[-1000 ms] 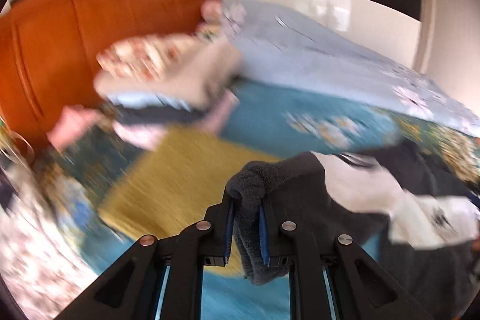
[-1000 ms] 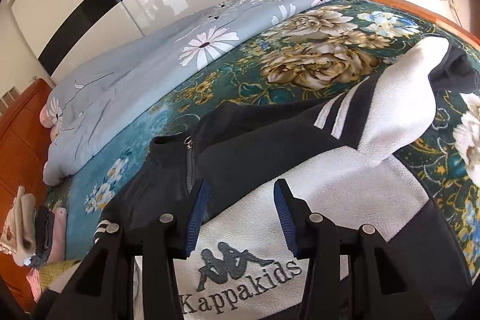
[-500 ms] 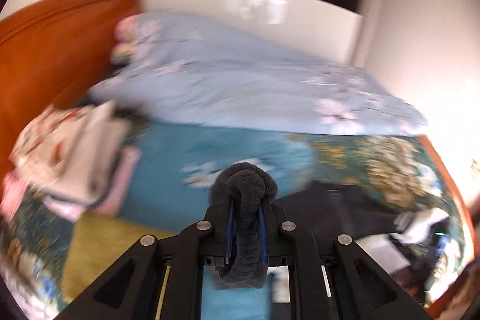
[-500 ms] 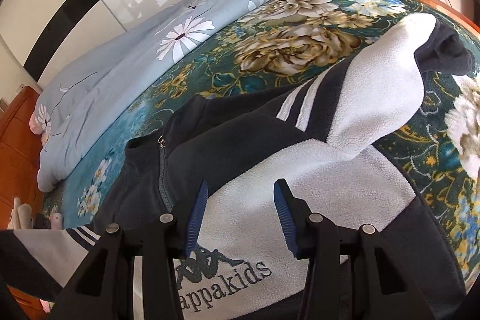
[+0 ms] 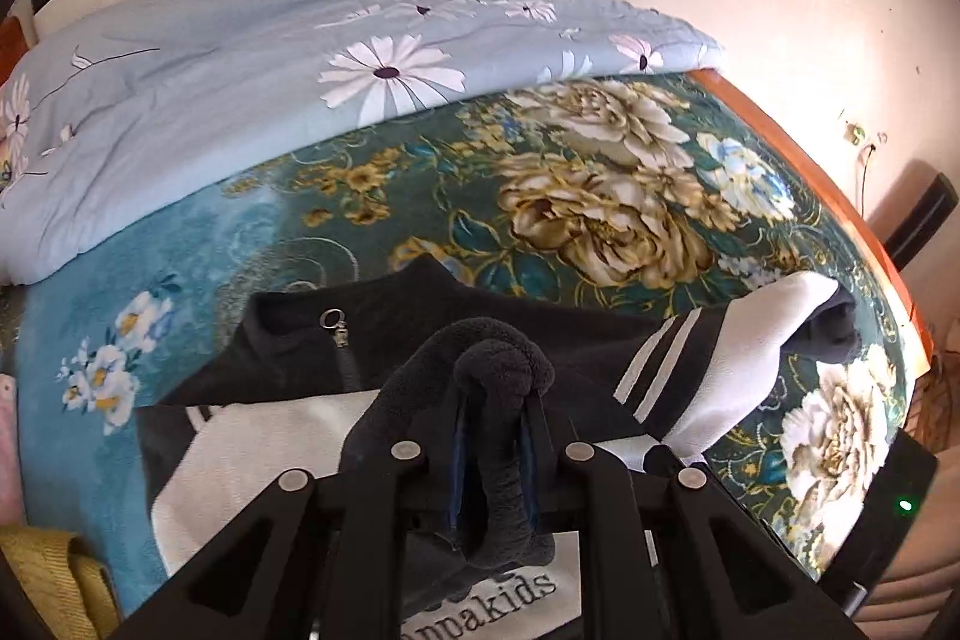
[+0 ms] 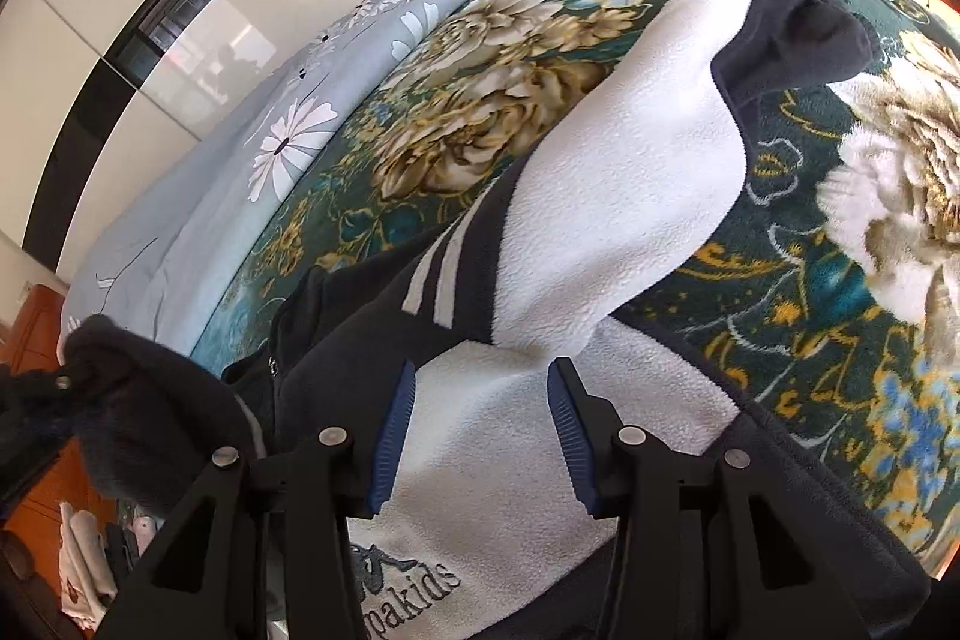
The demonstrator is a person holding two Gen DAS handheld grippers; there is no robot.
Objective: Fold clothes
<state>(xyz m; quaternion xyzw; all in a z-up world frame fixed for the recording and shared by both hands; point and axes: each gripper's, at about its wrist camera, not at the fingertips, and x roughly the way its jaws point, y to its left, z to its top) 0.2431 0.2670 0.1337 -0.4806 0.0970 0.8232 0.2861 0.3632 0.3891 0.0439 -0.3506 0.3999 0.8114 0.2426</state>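
Left gripper (image 5: 489, 451) fingers pinch the jacket's (image 5: 288, 376) dark cuff; right gripper (image 6: 483, 436) fingers spread above it, quilt (image 5: 198, 82) behind.

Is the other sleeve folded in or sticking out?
Sticking out: the white sleeve lies spread sideways across the flowery blanket, off the jacket's body.

I see the bed (image 5: 798, 160) covered by a teal floral blanket (image 5: 570, 196). On it lie a black-and-white fleece jacket (image 6: 630, 172), spread flat, a light blue daisy-print duvet (image 5: 240, 70) bunched along the far side, and a yellow cloth (image 5: 54, 574) at my near left.
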